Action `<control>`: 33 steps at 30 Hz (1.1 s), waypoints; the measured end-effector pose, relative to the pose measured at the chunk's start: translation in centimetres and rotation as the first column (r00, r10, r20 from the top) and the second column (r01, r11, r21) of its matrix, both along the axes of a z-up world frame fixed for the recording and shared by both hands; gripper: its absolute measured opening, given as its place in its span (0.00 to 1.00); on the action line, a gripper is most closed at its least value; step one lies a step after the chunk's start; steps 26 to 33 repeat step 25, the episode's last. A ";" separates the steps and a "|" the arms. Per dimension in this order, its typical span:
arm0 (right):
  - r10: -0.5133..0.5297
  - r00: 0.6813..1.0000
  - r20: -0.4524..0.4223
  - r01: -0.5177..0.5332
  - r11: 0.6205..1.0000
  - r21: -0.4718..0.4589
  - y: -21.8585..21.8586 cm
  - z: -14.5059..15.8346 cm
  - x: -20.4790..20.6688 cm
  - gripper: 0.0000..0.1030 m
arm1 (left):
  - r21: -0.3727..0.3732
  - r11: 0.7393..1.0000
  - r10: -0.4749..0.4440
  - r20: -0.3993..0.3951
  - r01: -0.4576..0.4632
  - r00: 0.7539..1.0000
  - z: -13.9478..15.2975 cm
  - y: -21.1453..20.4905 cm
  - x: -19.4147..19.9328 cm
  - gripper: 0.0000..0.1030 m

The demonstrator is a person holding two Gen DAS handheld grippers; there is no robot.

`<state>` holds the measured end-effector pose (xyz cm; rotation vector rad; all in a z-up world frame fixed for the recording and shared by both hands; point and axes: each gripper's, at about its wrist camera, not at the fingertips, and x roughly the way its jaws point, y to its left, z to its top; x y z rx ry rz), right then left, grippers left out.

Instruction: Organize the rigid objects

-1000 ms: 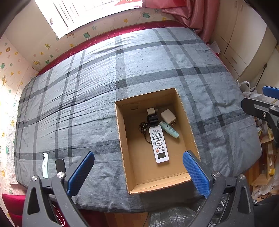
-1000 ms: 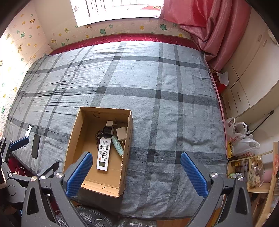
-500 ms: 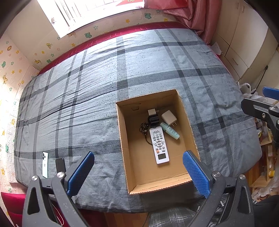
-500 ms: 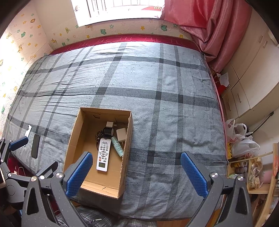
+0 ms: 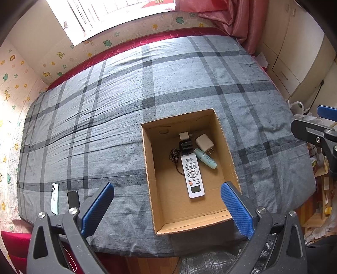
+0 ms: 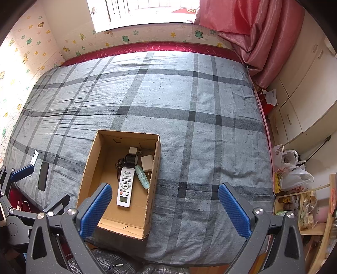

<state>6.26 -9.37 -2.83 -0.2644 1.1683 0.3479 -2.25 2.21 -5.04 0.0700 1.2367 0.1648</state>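
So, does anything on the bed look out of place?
Yes: a white phone and a black phone lie on the blanket near its left corner, outside the cardboard box that holds the remote and chargers.

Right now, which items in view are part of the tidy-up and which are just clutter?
Job items: cardboard box, remote control, white charger, mint tube, white phone, black phone.
Lying about: plastic bags, pink curtain.

I can't read any text from here. The white remote (image 5: 192,176) in the cardboard box (image 5: 226,141) has button markings and a small display, all too small to make out. The red sign (image 6: 185,10) at the window, far beyond the box, is blurred.
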 end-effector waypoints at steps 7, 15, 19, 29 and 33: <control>0.006 1.000 -0.004 -0.006 1.000 0.011 -0.3 0.0 -0.2 1.00 | 0.002 1.000 0.002 -0.002 -0.002 1.000 0.0 0.0 -0.1 1.00; 0.012 1.000 -0.015 -0.012 1.000 0.023 -0.6 -0.2 0.0 1.00 | -0.007 1.000 -0.007 -0.007 0.007 1.000 -0.1 0.0 -0.2 1.00; 0.017 1.000 -0.017 -0.016 0.999 0.032 -0.7 -0.4 0.1 1.00 | -0.002 1.000 -0.012 -0.011 0.012 1.000 -0.1 -0.5 0.0 1.00; 0.012 1.000 -0.023 -0.011 0.998 0.060 -1.3 -0.6 0.8 1.00 | -0.001 1.000 -0.021 0.009 0.021 1.000 0.5 -1.3 0.3 1.00; 0.012 1.000 -0.023 -0.011 0.998 0.060 -1.3 -0.6 0.8 1.00 | -0.001 1.000 -0.021 0.009 0.021 1.000 0.5 -1.3 0.3 1.00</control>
